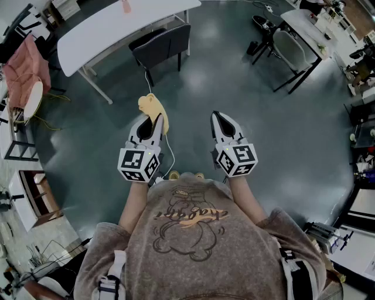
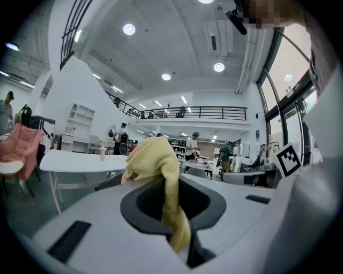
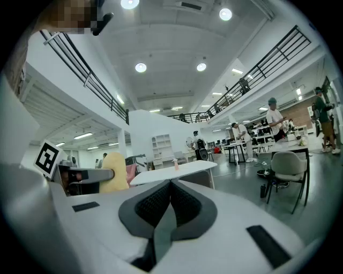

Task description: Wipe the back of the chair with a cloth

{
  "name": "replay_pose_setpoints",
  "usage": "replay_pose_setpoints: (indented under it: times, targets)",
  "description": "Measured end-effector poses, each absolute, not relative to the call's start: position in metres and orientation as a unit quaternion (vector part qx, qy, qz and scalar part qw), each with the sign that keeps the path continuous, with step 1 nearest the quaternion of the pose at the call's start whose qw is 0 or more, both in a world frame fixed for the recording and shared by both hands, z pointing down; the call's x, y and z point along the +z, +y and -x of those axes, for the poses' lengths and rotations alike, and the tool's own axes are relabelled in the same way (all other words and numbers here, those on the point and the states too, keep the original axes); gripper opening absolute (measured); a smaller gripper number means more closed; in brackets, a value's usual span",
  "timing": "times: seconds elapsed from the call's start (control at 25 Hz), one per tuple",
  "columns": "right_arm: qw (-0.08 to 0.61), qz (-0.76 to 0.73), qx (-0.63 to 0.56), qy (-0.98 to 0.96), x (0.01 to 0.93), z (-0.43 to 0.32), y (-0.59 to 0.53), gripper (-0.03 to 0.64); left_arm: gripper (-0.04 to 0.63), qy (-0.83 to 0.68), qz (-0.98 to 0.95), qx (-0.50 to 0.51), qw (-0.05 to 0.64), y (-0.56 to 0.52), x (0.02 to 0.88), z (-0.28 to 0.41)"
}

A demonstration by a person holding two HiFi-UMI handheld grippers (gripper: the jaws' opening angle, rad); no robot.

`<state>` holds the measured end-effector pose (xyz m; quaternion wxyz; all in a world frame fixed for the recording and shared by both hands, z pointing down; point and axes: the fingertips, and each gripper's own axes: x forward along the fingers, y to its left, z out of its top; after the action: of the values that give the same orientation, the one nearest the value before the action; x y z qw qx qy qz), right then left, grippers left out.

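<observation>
A yellow cloth (image 1: 153, 109) is clamped in my left gripper (image 1: 150, 121), bunched above the tips and hanging between the jaws; the left gripper view shows the cloth (image 2: 161, 171) draped through the closed jaws. My right gripper (image 1: 221, 119) is shut with nothing in it, held level beside the left one; its view shows the jaws meeting at the gripper (image 3: 170, 184) tips. A dark chair (image 1: 161, 45) stands ahead of me at a white table (image 1: 111, 26), well beyond both grippers. In the right gripper view the cloth (image 3: 113, 172) shows at the left.
A grey chair (image 1: 291, 51) and a white desk (image 1: 310, 26) stand at the far right. A pink chair (image 1: 20, 73) and shelving lie along the left side. People stand far off in the hall (image 3: 276, 120). A pink bottle (image 1: 126, 6) sits on the white table.
</observation>
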<state>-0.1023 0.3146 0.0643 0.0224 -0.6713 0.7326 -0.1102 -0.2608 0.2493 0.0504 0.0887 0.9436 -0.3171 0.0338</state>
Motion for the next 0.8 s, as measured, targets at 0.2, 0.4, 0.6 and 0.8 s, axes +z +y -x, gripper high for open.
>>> replay_pose_setpoints:
  times: [0.2,0.4,0.6,0.8]
  targets:
    - [0.044,0.679,-0.112,0.725,0.062,0.099,0.308,0.025,0.052,-0.317,-0.944,0.034,0.09,0.243,0.051,0.261]
    - [0.052,0.688,-0.115,0.714,0.063,0.1,0.307,0.025,0.052,-0.309,-0.946,0.034,0.089,0.237,0.049,0.264]
    - [0.038,0.7,-0.114,0.704,0.072,0.108,0.304,0.025,0.052,-0.291,-0.952,0.033,0.09,0.226,0.051,0.268]
    - [0.043,0.716,-0.119,0.686,0.08,0.103,0.304,0.025,0.052,-0.272,-0.957,0.038,0.09,0.219,0.058,0.262]
